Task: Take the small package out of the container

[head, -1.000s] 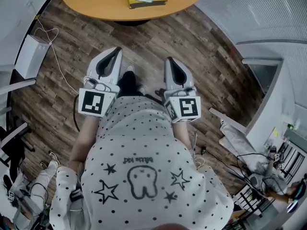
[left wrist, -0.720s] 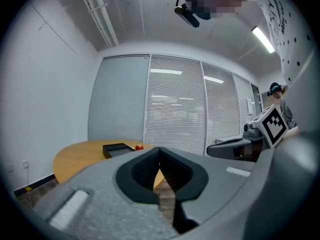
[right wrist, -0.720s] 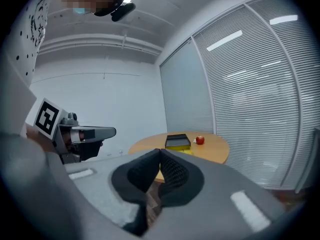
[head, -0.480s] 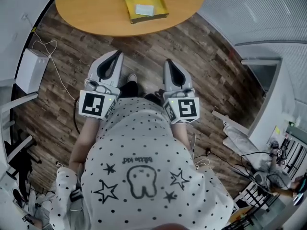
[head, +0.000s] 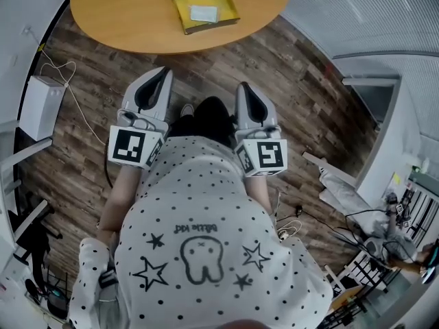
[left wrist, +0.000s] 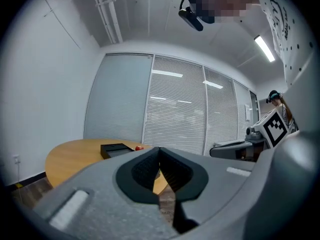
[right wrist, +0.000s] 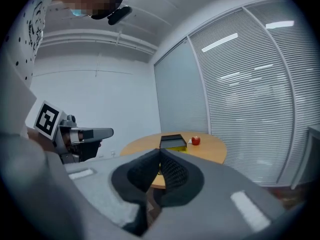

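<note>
A yellow package (head: pixel 202 5) with a white label lies in a dark container on the round wooden table (head: pixel 123 19) ahead of me. The right gripper view shows the black container (right wrist: pixel 172 142) with a yellow edge at its near side, and a red apple (right wrist: pixel 195 140) beside it. The left gripper view shows the container (left wrist: pixel 116 149) low on the table top. My left gripper (head: pixel 164 71) and right gripper (head: pixel 244 86) are held side by side over the floor, short of the table's edge. Both are shut and hold nothing.
A white box (head: pixel 38 105) with a cable stands on the wooden floor at the left. A grey partition (head: pixel 374 125) and loose gear (head: pixel 370 232) are at the right. Blinds cover the glass walls behind the table.
The table and package have slid lower and closer in the head view as I moved toward them. Both grippers stay shut and side by side.
</note>
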`<state>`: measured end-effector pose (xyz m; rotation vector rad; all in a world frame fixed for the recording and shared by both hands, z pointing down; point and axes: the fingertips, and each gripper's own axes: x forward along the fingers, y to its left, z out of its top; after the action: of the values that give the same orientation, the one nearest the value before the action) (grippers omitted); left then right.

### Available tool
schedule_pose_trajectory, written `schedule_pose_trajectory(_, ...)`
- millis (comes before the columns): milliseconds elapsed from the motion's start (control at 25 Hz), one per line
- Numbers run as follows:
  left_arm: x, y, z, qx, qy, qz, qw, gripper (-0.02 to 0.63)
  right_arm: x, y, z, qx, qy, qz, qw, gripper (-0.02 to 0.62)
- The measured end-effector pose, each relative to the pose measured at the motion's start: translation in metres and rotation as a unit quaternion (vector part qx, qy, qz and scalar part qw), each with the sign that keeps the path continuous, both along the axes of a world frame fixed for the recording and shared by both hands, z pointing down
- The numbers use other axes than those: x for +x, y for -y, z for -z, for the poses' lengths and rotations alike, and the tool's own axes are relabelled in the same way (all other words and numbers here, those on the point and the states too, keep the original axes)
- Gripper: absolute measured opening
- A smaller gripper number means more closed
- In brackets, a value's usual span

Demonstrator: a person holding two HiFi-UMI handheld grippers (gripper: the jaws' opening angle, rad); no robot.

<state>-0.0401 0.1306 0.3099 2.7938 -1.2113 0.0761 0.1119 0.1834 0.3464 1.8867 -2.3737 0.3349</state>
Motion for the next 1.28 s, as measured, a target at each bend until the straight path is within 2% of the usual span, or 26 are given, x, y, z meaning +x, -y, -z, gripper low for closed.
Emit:
schedule_pose_trajectory(720,-0.002,0.027,-0.014,-0.023,0.005,0.019,0.9995,0.003,0.006,0.032,-0.016,-0.021,0.009,0.011,1.000,0.005)
schedule_pose_trajectory(1280,0.013,0.116,-0.016,-0.030,0.003,0.079,0.9964,0.003,0.029,0.143,-0.013,-0.019,0.010,0.064,0.998,0.005)
